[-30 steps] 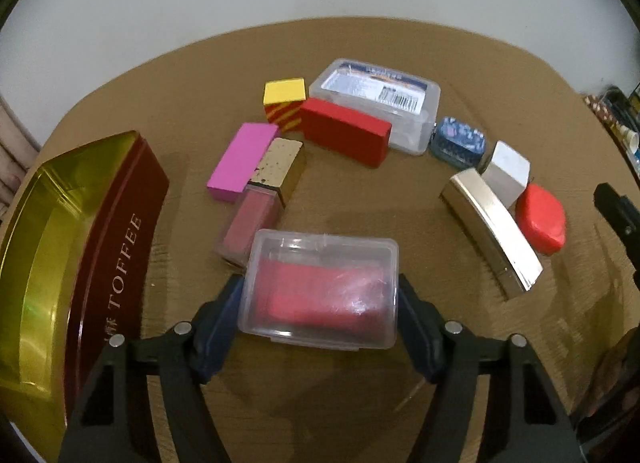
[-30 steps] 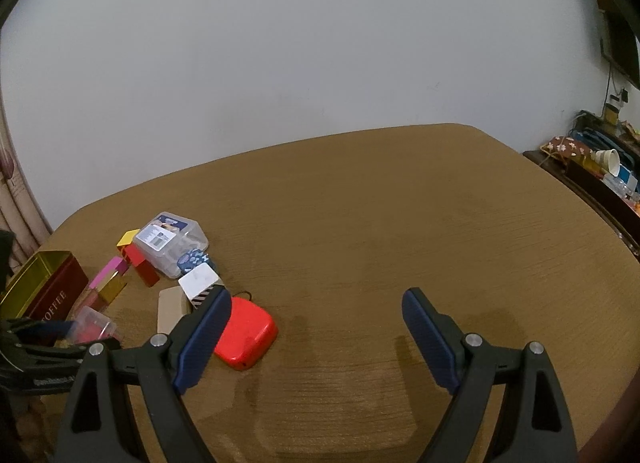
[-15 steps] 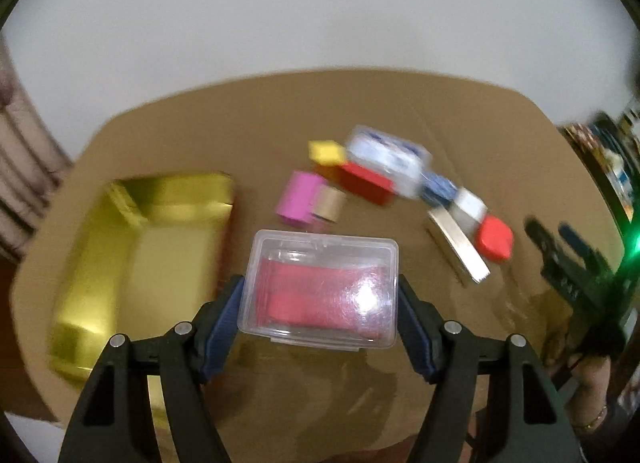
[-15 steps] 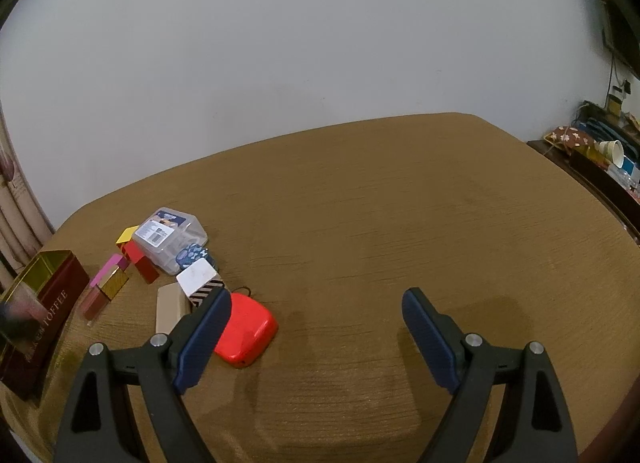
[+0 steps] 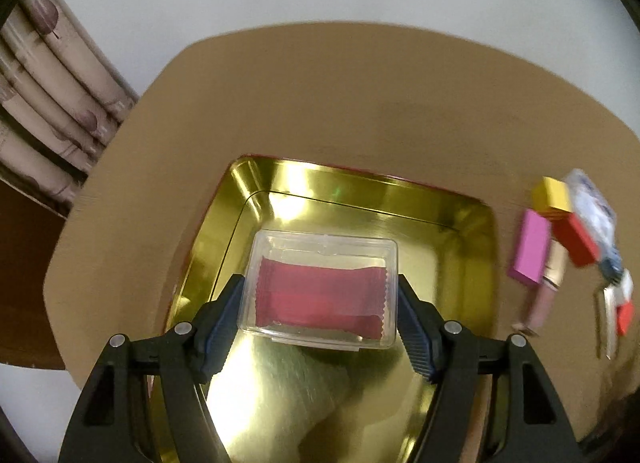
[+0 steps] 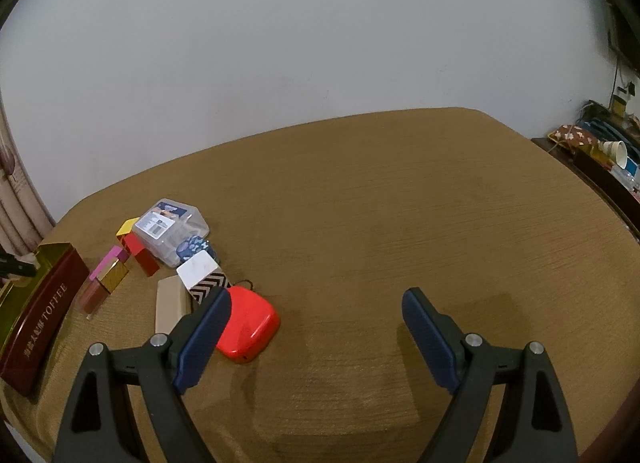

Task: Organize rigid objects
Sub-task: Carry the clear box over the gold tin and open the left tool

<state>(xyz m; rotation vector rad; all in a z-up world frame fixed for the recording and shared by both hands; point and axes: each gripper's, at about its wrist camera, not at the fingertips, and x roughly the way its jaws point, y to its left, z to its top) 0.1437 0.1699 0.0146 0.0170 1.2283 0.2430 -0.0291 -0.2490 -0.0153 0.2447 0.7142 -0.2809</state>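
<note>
- I am holding the clear plastic box (image 5: 322,291) in my left gripper (image 5: 320,315), both blue pads pressing on its short ends; a red wrapped packet is showing through its lid.
- The box is hanging over the open gold tin (image 5: 468,263), whose shiny floor is filling the view under my fingers; I cannot tell whether the box is touching that floor.
- Beyond the tin's right wall, the pink block (image 5: 530,247), yellow block (image 5: 554,193) and red block (image 5: 576,241) are lying close together on the brown table (image 5: 320,103), blurred.
- My right gripper (image 6: 316,339) is hovering over bare table with its jaws spread wide and nothing between them.
- Just past its left finger the red rounded case (image 6: 248,323) is lying flat, with a beige bar (image 6: 170,303) and a white-topped chevron box (image 6: 202,275) beside it.
- Farther off, a labelled clear container (image 6: 172,229) is sitting behind them, and the tin's maroon TOFFEE side (image 6: 44,315) is standing at the left edge.
</note>
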